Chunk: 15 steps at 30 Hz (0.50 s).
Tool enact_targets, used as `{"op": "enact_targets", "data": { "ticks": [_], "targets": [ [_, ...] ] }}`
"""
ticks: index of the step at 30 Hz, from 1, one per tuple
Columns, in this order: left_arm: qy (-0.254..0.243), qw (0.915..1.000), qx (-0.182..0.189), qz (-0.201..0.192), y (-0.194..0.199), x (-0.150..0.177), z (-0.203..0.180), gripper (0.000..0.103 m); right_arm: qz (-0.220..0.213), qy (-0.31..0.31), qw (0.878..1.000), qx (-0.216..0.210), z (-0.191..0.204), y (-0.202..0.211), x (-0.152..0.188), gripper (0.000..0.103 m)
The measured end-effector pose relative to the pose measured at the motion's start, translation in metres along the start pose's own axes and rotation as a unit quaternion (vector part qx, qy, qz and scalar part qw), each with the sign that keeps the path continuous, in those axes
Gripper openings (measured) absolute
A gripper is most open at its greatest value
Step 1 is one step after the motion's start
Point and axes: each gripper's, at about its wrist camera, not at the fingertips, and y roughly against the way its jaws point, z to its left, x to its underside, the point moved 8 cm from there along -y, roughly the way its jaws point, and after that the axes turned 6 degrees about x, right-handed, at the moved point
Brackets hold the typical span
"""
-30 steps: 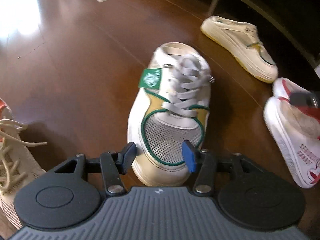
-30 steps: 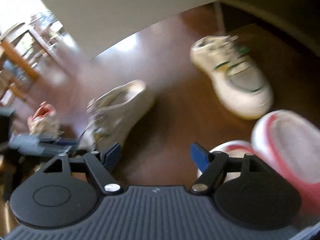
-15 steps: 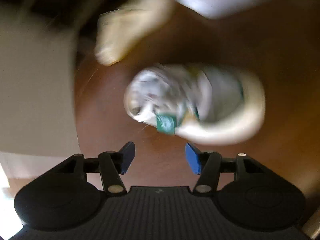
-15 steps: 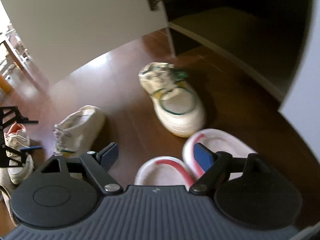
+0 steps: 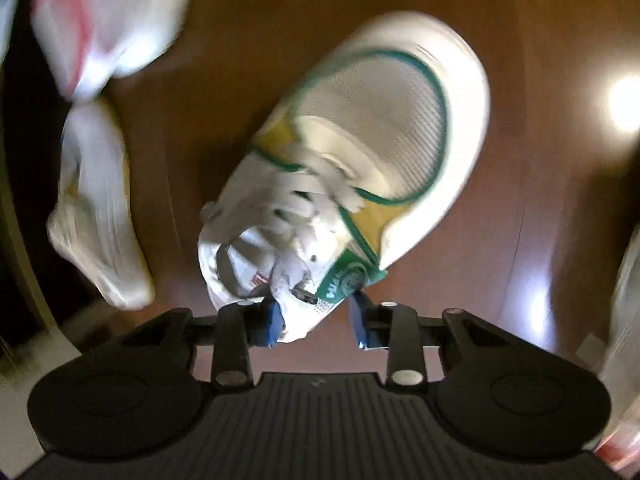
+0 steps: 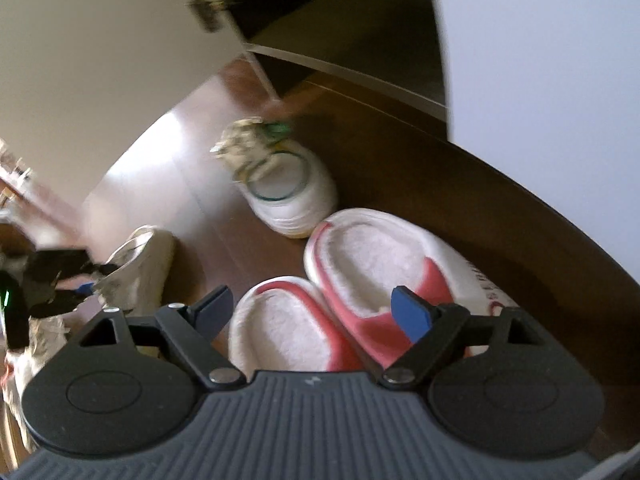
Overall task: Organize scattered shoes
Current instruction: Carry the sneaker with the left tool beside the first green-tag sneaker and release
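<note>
In the left wrist view a white sneaker with green and yellow trim lies on the wooden floor, heel end toward me. My left gripper is open, its blue fingertips either side of the sneaker's heel and green tag. Its matching sneaker lies to the left, blurred. In the right wrist view my right gripper is open and empty above a pair of white and red slippers. The green-trimmed sneaker shows beyond them.
A white cabinet door stands open at the left, a dark shelf opening behind. Another beige sneaker lies left on the floor. A white wall panel is at the right. The slippers appear blurred in the left wrist view.
My left gripper has swung round from the sneaker's toe to its heel end and closed in on it. My right gripper has moved over the slippers.
</note>
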Motion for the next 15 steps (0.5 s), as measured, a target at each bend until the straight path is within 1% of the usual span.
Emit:
{"op": "enact_targets", "data": {
  "ticks": [1,2,3,4,5,7,9,10,11,12,14,15],
  "targets": [
    [0.017,0.9998,0.004,-0.007,0.003,-0.002,-0.001,0.039,-0.001,0.024,1.000,-0.009,0.012,0.000,0.004,0.080],
    [0.055,0.9980,0.017,-0.024,0.009,-0.006,-0.002,0.039,0.001,0.050,0.999,-0.019,0.027,-0.002,0.011,0.079],
    [0.097,0.9939,0.028,-0.045,0.015,-0.010,-0.003,0.039,0.008,0.081,0.996,-0.030,0.045,-0.008,0.022,0.076],
    [0.119,0.9910,0.030,-0.055,0.020,-0.016,-0.002,0.042,0.014,0.112,0.993,-0.041,0.062,-0.013,0.034,0.072],
    [0.149,0.9865,0.022,-0.064,0.024,-0.019,0.000,0.045,0.021,0.142,0.988,-0.052,0.080,-0.018,0.045,0.071],
    [0.216,0.9739,0.003,-0.069,0.031,-0.016,-0.003,0.045,0.031,0.206,0.976,-0.069,0.115,-0.030,0.071,0.072],
    [0.274,0.9589,-0.008,-0.072,0.042,-0.008,-0.012,0.044,0.032,0.283,0.956,-0.073,0.150,-0.046,0.109,0.073],
    [0.288,0.9547,-0.006,-0.075,0.043,-0.007,-0.013,0.043,0.030,0.316,0.946,-0.071,0.165,-0.053,0.124,0.073],
    [0.304,0.9496,0.005,-0.076,0.044,-0.006,-0.018,0.043,0.026,0.342,0.937,-0.061,0.175,-0.059,0.134,0.073],
    [0.312,0.9470,0.011,-0.075,0.044,-0.007,-0.022,0.043,0.021,0.360,0.931,-0.054,0.183,-0.064,0.141,0.072],
    [0.315,0.9464,-0.001,-0.072,0.038,-0.007,-0.026,0.044,-0.007,0.395,0.918,-0.029,0.200,-0.073,0.148,0.072],
    [0.323,0.9442,-0.016,-0.064,0.031,-0.005,-0.024,0.044,-0.024,0.408,0.913,-0.016,0.207,-0.077,0.149,0.072]
  ]
}}
